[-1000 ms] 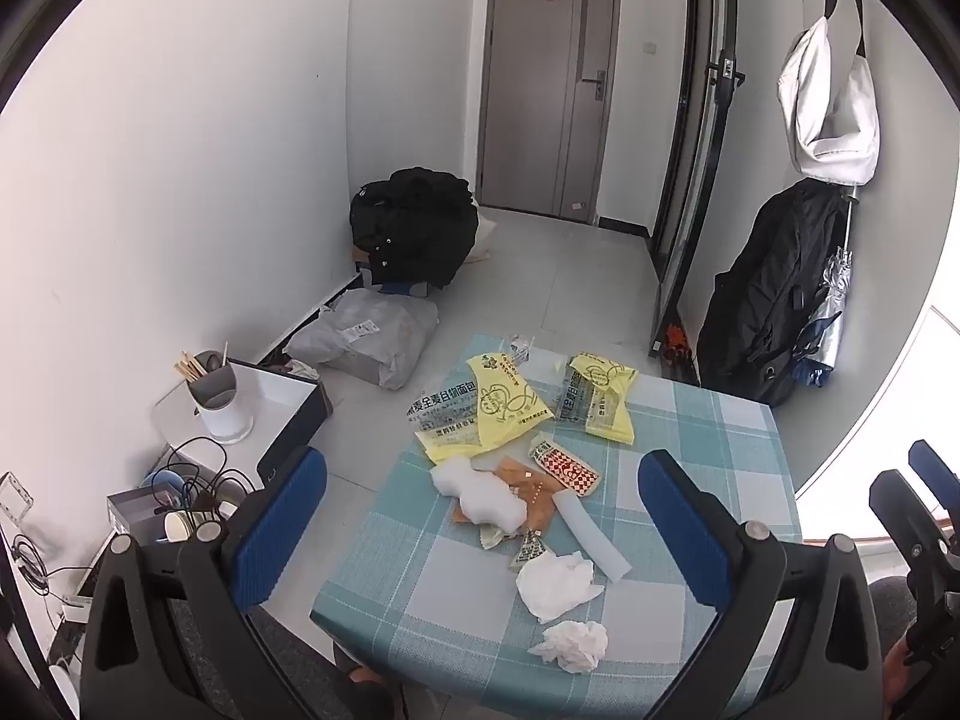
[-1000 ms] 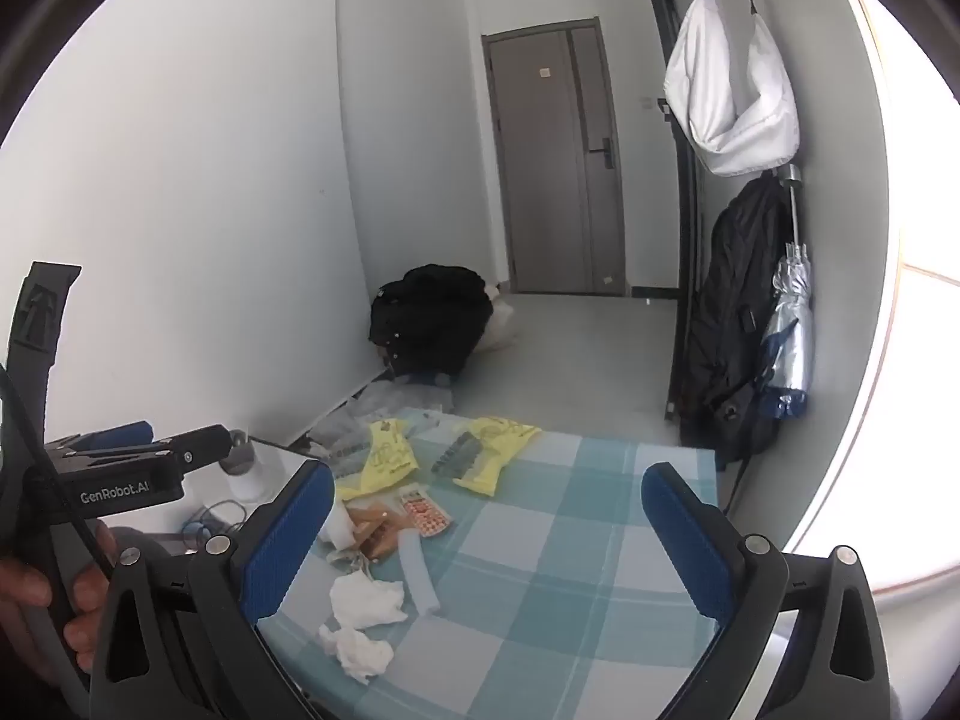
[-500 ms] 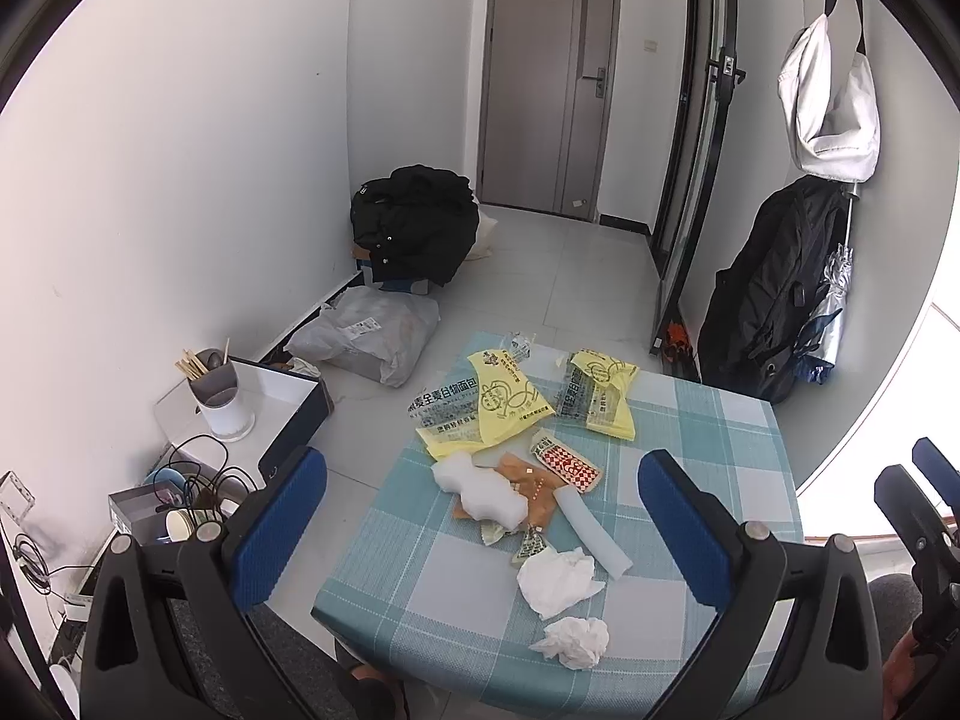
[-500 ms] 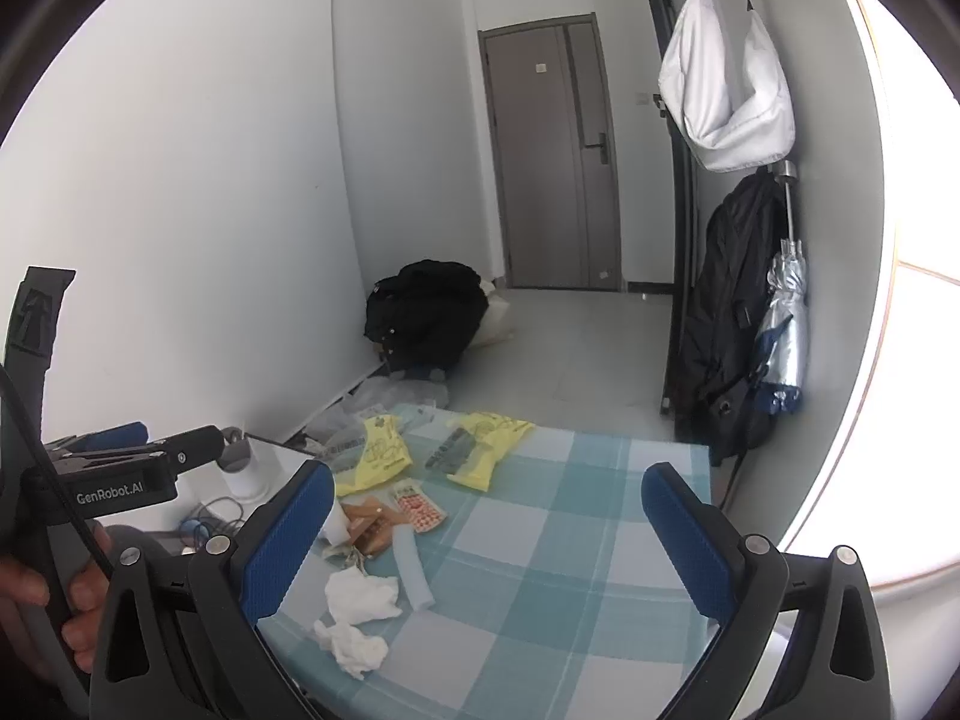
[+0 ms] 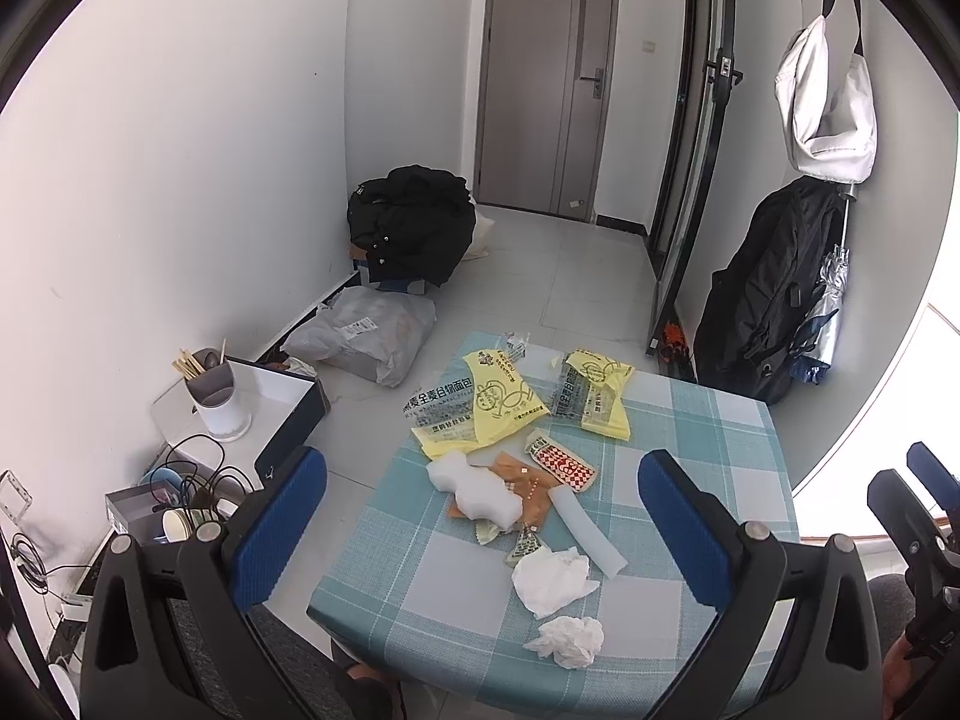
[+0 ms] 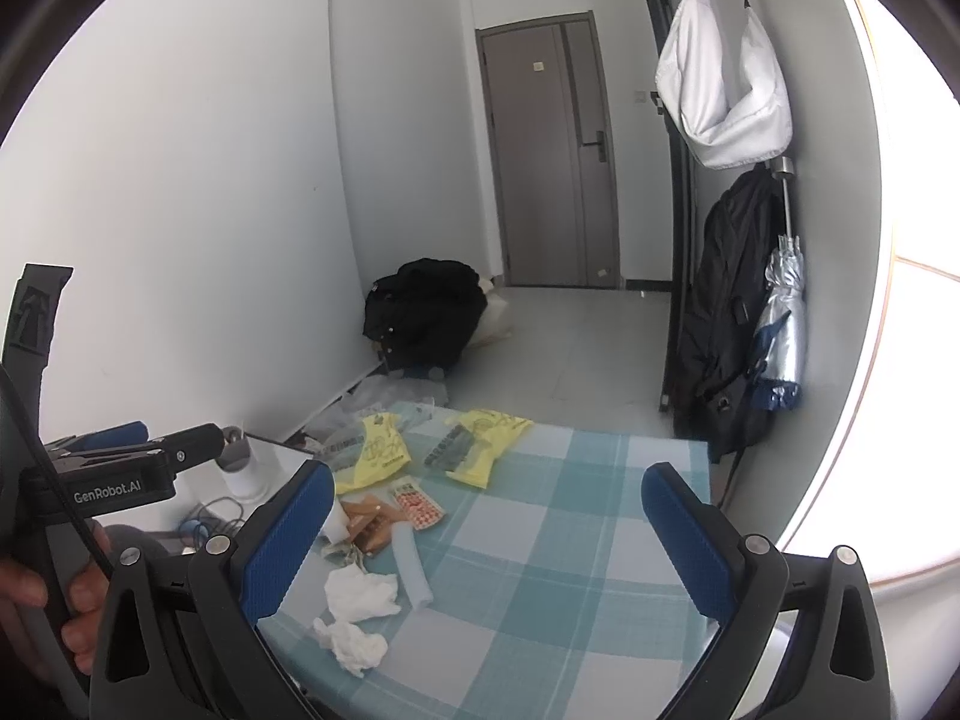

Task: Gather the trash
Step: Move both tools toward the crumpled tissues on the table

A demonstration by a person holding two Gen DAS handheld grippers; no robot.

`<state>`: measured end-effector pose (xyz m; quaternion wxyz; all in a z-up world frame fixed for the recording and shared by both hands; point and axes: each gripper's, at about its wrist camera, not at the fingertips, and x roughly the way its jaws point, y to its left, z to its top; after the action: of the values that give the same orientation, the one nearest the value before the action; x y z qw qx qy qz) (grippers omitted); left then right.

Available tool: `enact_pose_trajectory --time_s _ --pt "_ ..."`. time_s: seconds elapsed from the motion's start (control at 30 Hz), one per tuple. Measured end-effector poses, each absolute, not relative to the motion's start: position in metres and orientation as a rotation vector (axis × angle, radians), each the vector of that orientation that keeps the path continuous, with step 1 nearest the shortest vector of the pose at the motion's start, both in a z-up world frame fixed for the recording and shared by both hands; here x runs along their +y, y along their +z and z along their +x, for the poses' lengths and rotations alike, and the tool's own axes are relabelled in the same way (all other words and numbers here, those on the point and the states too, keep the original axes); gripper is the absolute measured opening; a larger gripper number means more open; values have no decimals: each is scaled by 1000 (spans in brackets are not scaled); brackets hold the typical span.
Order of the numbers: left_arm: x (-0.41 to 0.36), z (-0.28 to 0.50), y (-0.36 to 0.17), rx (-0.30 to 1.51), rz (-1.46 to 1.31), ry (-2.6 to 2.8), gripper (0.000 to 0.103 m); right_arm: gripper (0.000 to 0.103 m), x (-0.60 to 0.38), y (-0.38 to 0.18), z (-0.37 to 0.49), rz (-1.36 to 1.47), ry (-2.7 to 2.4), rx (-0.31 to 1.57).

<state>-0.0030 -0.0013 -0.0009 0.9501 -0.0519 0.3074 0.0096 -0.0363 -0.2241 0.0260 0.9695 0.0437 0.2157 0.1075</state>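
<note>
Trash lies on a table with a teal checked cloth [image 5: 690, 420]: two yellow bags [image 5: 486, 399] [image 5: 594, 396], a white foam piece [image 5: 480, 489], a brown wrapper [image 5: 531, 489], a red-and-white checked wrapper [image 5: 561, 462], a white strip [image 5: 585, 531] and two crumpled tissues [image 5: 552, 579] [image 5: 570, 639]. My left gripper [image 5: 480, 468] hovers open above the table's near side, holding nothing. My right gripper [image 6: 487, 474] is open too, to the right and above the cloth [image 6: 570, 540]. The tissues [image 6: 360, 594] lie near its left finger. A hand holds the left gripper [image 6: 180, 450].
On the floor to the left are a black bag [image 5: 411, 222], a grey parcel [image 5: 366, 339], and a white box with a cup of chopsticks [image 5: 216, 396] and cables. A black backpack [image 5: 774, 294], an umbrella and a white bag [image 5: 825, 114] hang at the right wall. A door [image 5: 540, 78] is at the back.
</note>
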Motion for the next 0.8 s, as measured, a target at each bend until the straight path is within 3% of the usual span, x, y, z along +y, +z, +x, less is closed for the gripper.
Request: enact_pose_trajectory --time_s 0.47,0.8 --pt "0 1 -6 657 -120 -28 102 103 -227 19 -31 106 213 459" --pt "-6 12 -47 926 -180 -172 101 103 -234 -14 -18 139 205 508"
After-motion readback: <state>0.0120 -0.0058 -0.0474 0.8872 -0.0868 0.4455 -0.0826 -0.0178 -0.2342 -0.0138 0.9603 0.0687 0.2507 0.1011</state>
